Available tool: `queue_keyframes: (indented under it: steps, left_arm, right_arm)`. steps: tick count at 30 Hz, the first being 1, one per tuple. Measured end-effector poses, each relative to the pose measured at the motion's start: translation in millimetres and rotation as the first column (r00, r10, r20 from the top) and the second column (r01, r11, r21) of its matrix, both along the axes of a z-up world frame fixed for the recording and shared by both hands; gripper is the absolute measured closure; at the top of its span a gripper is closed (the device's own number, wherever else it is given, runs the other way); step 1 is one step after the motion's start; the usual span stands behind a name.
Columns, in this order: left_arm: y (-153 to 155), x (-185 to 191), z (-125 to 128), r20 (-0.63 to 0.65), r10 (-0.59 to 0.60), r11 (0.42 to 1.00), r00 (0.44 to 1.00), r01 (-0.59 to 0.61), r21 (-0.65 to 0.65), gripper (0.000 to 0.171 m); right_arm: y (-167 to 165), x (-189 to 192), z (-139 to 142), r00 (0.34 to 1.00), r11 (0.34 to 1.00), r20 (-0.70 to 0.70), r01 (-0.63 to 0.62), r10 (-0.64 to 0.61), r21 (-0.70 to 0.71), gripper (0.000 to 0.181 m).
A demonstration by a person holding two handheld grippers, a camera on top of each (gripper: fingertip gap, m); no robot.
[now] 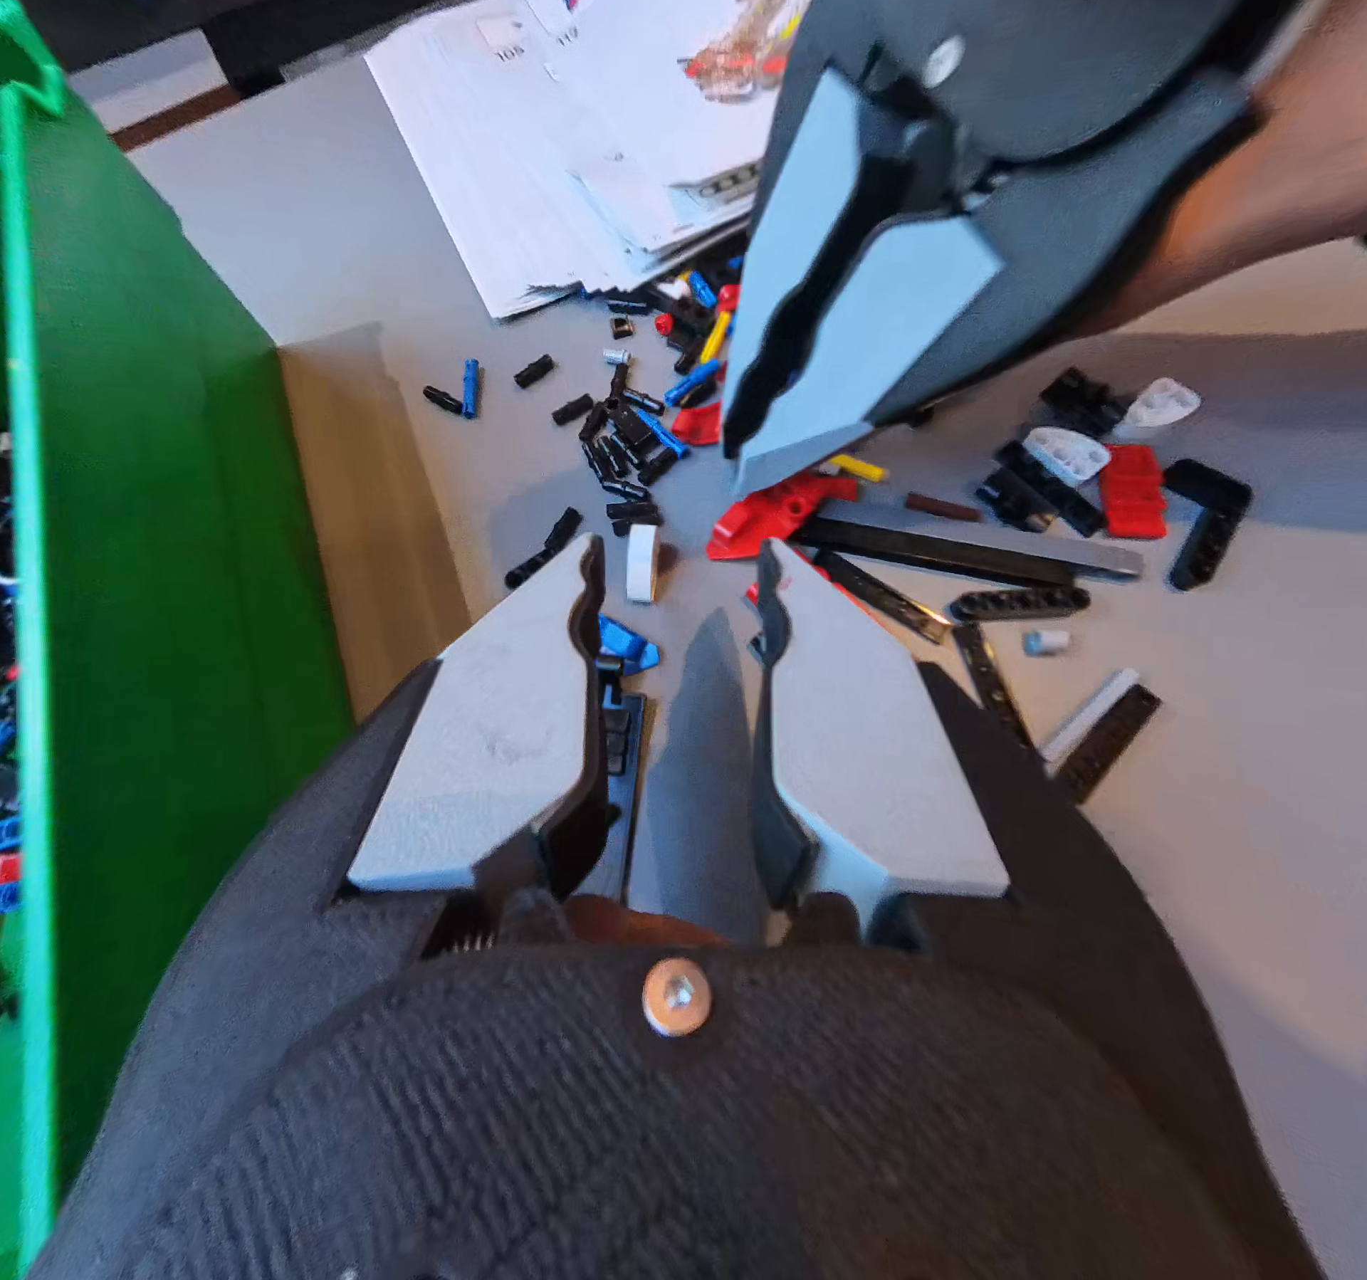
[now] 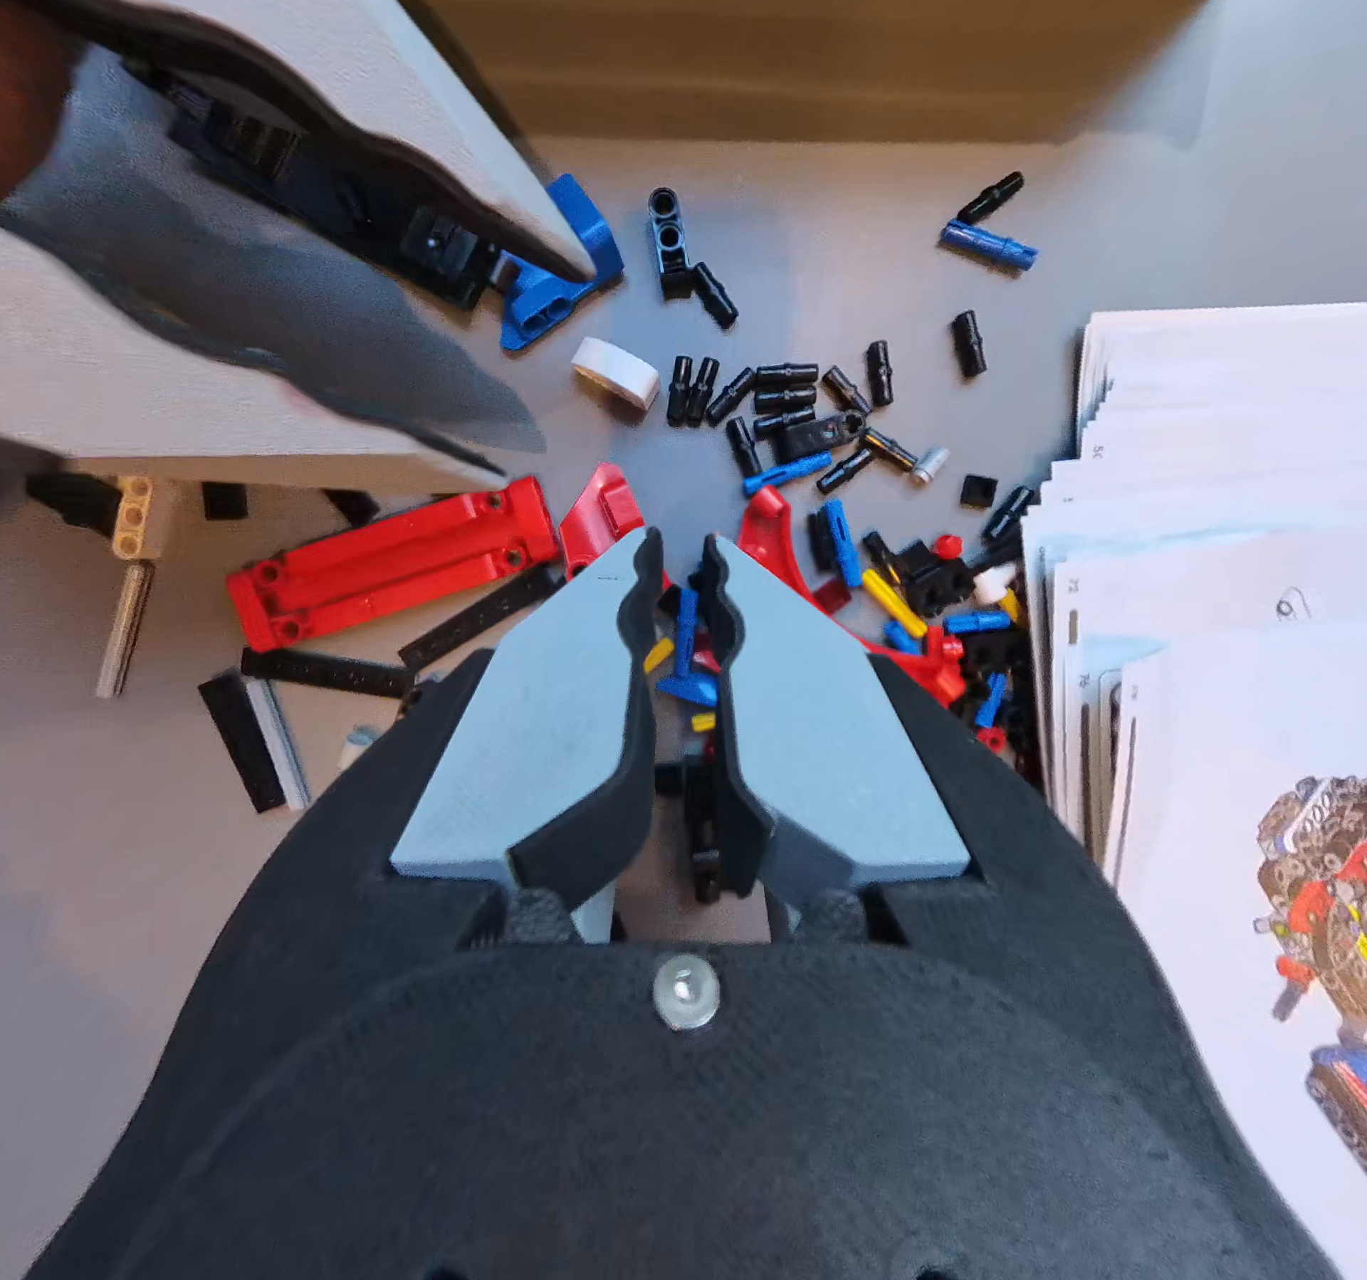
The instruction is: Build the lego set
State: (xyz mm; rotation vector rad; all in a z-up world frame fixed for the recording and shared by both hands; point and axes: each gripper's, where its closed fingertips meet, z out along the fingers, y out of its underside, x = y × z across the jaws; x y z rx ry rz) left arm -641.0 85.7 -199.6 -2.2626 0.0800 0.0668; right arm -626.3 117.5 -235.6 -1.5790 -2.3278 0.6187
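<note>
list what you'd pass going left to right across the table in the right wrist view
long red beam → white ring → cluster of black pins → lone blue pin → instruction booklet

Loose lego pieces [image 2: 784,416] lie scattered on table.

Work surface: a flat, matte pale-grey tabletop [image 1: 318,209], lit warmly from one side, with soft shadows falling across it. Against it stood a tall, bright green, smooth-walled box [image 1: 148,431]; a light tan wooden panel [image 1: 355,505] sat at the box's foot, and showed as a wood-grain band [image 2: 777,39] in the right wrist view. Behind the table lay a dark, blurred area crossed by a black bar [image 1: 385,2]. A brown strip [image 1: 170,120] edged the far side.
</note>
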Motion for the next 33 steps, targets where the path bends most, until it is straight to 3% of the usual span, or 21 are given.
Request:
queue_keyframes:
  steps: [5, 8, 10, 15, 19, 25, 30, 31, 33]
  left_arm:
    - [5.1, -8.0, -35.0, -0.093, -0.019, 0.988, 0.995, 0.005, -0.154, 0.135]
    - [5.0, -12.6, -37.7, -0.119, 0.005, 0.988, 0.993, -0.023, -0.154, 0.159]
    - [0.7, -12.4, -38.7, -0.107, 0.021, 0.987, 0.994, -0.037, -0.153, 0.166]
    - [-15.3, -5.6, -38.6, -0.077, 0.039, 0.985, 0.996, -0.051, -0.165, 0.165]
    - [-24.4, -2.7, -33.6, -0.060, 0.061, 0.987, 0.996, -0.069, -0.146, 0.150]
    - [-34.6, -3.8, -27.0, -0.049, 0.078, 0.989, 0.996, -0.083, -0.126, 0.146]
    - [-37.5, -6.7, -26.4, -0.044, 0.086, 0.989, 0.995, -0.090, -0.120, 0.146]
    - [-37.3, -6.9, -25.5, -0.046, 0.085, 0.989, 0.995, -0.090, -0.115, 0.147]
    - [-37.1, -6.5, -24.4, -0.049, 0.080, 0.990, 0.996, -0.085, -0.111, 0.147]
  right_arm:
    - [7.4, -6.4, 15.4, 0.996, 0.997, -0.074, 0.040, -0.045, -0.072, 0.168]
    - [3.8, -12.5, 20.5, 0.995, 0.991, -0.085, 0.045, -0.056, -0.127, 0.169]
    - [0.5, -18.8, 19.6, 0.995, 0.990, -0.084, 0.040, -0.052, -0.137, 0.169]
    - [-5.9, -35.9, 11.1, 0.996, 0.997, -0.086, 0.017, -0.024, -0.081, 0.167]
    - [-12.2, -36.8, -2.9, 0.999, 0.999, -0.033, -0.006, 0.005, -0.036, 0.160]
    - [-11.0, -36.2, -5.1, 0.994, 0.993, -0.088, -0.059, 0.067, 0.098, 0.169]
    - [-13.6, -30.5, -2.9, 0.990, 0.990, -0.105, -0.086, 0.098, 0.116, 0.170]
    - [-14.2, -28.8, 0.2, 0.987, 0.989, -0.122, -0.087, 0.101, 0.115, 0.180]
    - [-15.4, -23.7, 8.1, 0.982, 0.989, -0.152, -0.092, 0.109, 0.114, 0.180]
